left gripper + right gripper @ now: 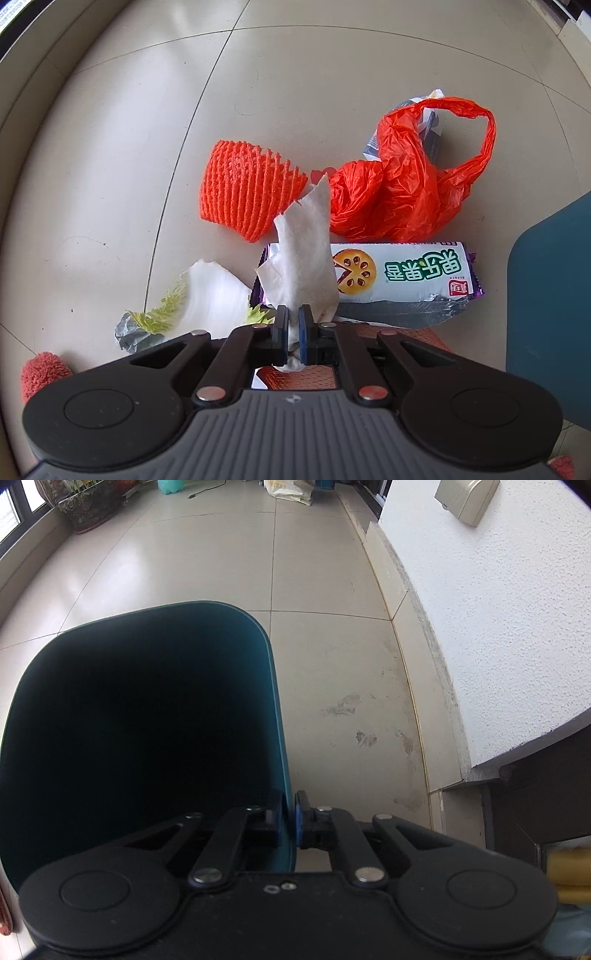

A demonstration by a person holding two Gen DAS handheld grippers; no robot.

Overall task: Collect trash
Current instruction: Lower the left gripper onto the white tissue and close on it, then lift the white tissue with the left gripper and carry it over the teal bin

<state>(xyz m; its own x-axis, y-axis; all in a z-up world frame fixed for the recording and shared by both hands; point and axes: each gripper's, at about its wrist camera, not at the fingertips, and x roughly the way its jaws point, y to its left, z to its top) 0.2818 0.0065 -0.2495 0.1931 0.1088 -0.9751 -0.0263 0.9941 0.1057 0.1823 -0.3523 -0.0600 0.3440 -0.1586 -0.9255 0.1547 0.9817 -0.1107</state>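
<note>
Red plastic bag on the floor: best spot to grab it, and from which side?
Take the red plastic bag by its handle loop, which stands up clear of the floor and forms a thin band a tool can pinch. Come from above on the far right side, away from the cookie packet and orange foam net. The crumpled body would likely slip.

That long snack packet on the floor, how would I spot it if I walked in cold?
Find the teal bin on the tiled floor; the litter lies beside it. Nearest the bin, in front of the crumpled red plastic bag, lies the biscuit packet. It alone is long and printed, pale with green lettering, a biscuit picture and purple ends.
</note>
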